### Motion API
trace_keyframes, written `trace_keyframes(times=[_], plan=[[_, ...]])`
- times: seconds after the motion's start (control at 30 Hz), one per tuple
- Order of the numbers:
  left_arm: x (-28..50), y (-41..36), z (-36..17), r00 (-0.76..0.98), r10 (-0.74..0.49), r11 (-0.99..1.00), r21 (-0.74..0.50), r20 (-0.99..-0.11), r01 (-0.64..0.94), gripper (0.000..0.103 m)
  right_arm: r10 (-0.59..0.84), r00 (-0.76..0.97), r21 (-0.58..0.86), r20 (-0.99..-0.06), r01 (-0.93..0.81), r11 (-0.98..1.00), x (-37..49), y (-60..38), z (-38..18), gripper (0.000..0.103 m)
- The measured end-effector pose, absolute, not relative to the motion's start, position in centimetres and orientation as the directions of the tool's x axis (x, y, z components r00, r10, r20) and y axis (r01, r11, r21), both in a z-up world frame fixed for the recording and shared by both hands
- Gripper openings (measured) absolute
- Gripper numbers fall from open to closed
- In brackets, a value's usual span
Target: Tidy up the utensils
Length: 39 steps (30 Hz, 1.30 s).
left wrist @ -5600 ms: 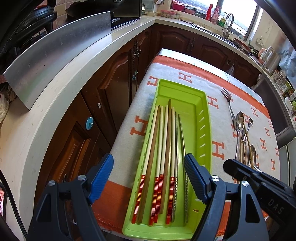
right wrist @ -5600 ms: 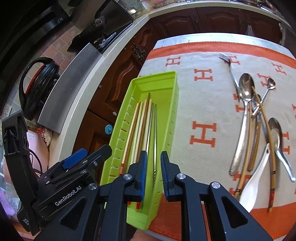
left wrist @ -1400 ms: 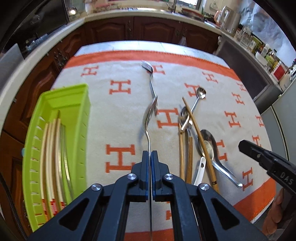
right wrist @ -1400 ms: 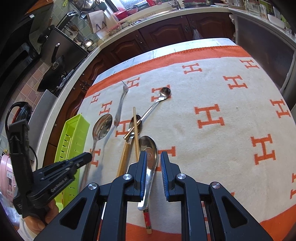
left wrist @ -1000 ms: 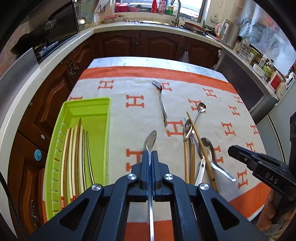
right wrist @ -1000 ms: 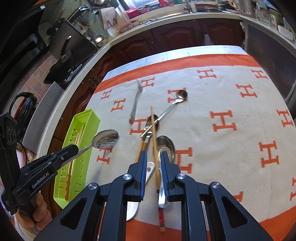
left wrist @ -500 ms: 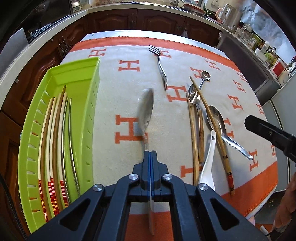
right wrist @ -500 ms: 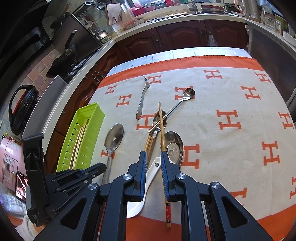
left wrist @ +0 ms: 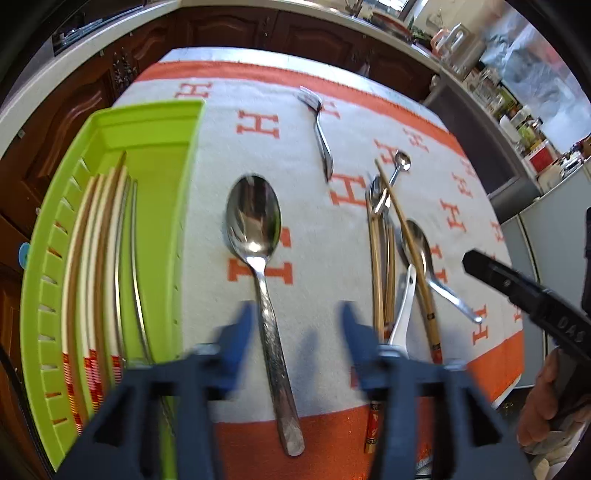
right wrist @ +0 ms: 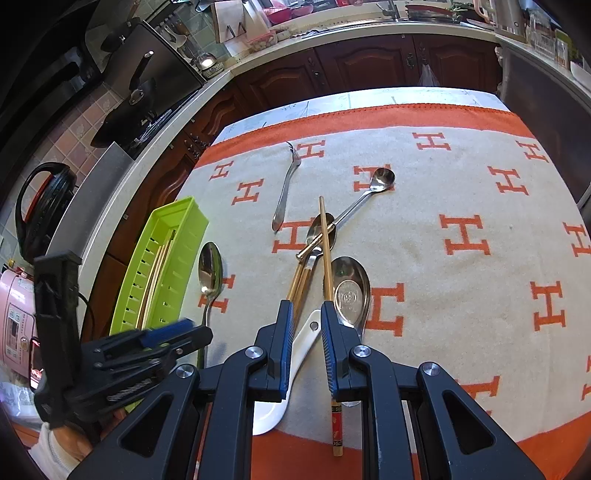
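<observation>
orange "h" letters cover the cloth; "das" marks the right claw.

A cream blanket with orange H marks and an orange border covers the table. Dark wooden cabinets under a pale countertop curve from 9 o'clock round to 1 o'clock. At 10 o'clock a black pan sits on the stove, with a metal splash panel just below it. A black kettle stands at 9 o'clock, a pink appliance at 8 o'clock. Jars and bottles crowd the counter at 2 o'clock in the left view.
</observation>
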<state>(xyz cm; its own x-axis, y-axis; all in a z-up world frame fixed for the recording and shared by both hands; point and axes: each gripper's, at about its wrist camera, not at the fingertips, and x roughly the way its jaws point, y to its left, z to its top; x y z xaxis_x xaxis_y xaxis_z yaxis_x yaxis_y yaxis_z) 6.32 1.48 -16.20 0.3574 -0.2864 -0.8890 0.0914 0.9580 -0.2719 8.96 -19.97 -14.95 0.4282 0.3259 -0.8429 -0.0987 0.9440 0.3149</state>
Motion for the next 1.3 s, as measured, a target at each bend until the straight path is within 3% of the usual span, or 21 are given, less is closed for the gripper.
trace_keyframes(times=[0.13, 0.37, 0.67, 0.8, 0.87, 0.93, 0.97, 1.07, 1.3], plan=[[7.1, 1.9, -16.0, 0.369, -0.284, 0.958, -0.274, -0.885, 0.081, 0.063, 0.334, 0.421, 0.329, -0.843, -0.086, 0.940, 9.2, -20.4, -15.4, 0.015], [9.3, 1.7, -16.9, 0.372, -0.248, 0.967, -0.252, -0.894, 0.038, 0.043, 0.339, 0.425, 0.343, -0.839, -0.072, 0.937, 9.5, -21.3, -15.9, 0.015], [12.8, 0.2, -17.2, 0.414, -0.045, 0.998, -0.062, -0.909, -0.028, 0.044, 0.354, 0.431, 0.367, -0.830, -0.056, 0.929, 9.7, -22.3, -16.3, 0.015], [14.0, -1.6, -18.1, 0.419, 0.060, 0.997, 0.074, -0.906, 0.018, 0.055, 0.358, 0.433, 0.372, -0.828, -0.054, 0.927, 9.7, -22.6, -16.3, 0.015], [14.5, -2.7, -18.8, 0.404, 0.082, 0.991, 0.116, -0.911, 0.060, 0.055, 0.357, 0.436, 0.374, -0.826, -0.050, 0.926, 9.7, -22.9, -16.3, 0.015], [14.6, -2.9, -18.8, 0.402, 0.064, 0.993, 0.097, -0.914, 0.062, 0.047, 0.357, 0.438, 0.376, -0.825, -0.045, 0.925, 9.7, -23.1, -16.3, 0.015], [14.7, -2.7, -18.7, 0.395, 0.051, 0.995, 0.082, -0.917, 0.064, 0.037, 0.356, 0.439, 0.377, -0.825, -0.042, 0.925, 9.7, -23.2, -16.4, 0.015], [14.6, -1.9, -18.7, 0.358, -0.047, 0.998, -0.031, -0.933, 0.049, 0.037, 0.357, 0.439, 0.383, -0.824, -0.030, 0.923, 9.7, -23.6, -16.5, 0.015], [12.8, -1.1, -18.4, 0.348, -0.127, 0.992, -0.122, -0.929, 0.036, 0.037, 0.360, 0.440, 0.393, -0.823, -0.019, 0.920, 10.0, -23.9, -16.9, 0.015]])
